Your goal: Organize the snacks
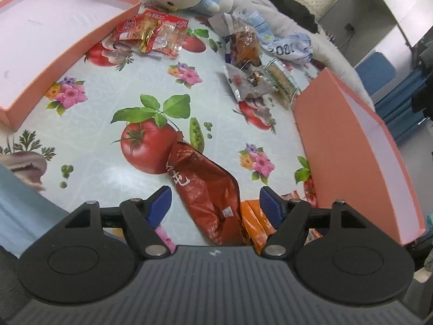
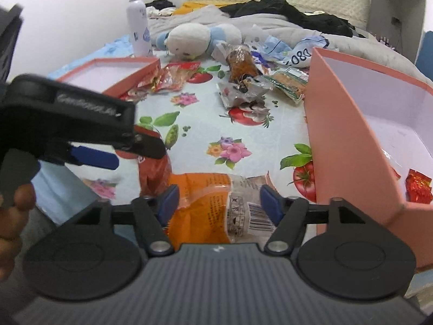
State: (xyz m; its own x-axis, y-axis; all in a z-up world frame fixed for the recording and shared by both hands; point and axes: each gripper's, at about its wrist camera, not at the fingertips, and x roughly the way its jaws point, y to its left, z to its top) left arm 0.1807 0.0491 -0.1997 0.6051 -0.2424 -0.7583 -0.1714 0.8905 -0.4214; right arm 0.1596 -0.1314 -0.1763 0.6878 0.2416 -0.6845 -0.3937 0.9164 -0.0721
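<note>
While the dark red snack bag [image 1: 208, 189] lies flat on the fruit-printed tablecloth [image 1: 113, 86], its long axis runs from the printed tomato [image 1: 146, 149] down toward the camera, narrow crimped end pointing at the tomato. The left gripper [image 1: 215, 203] points steeply down over the bag's near end, blue pads spread wide on either side and clear of the foil, holding nothing. Just beside the red bag, on the side away from the tomato, an orange snack bag [image 2: 208, 203] lies flat with its barcoded clear end pointing toward the tall pink box [image 2: 349, 140]. The right gripper [image 2: 219, 203] tilts down over it, jaws wide, pads flanking the bag without pressing it. A small red packet [image 2: 418, 187] rests inside that box. Beyond the tomato, more wrapped snacks [image 1: 249, 62] sit in a loose pile, and a shallow pink lid [image 1: 54, 29] lies well apart from the tall box.
</note>
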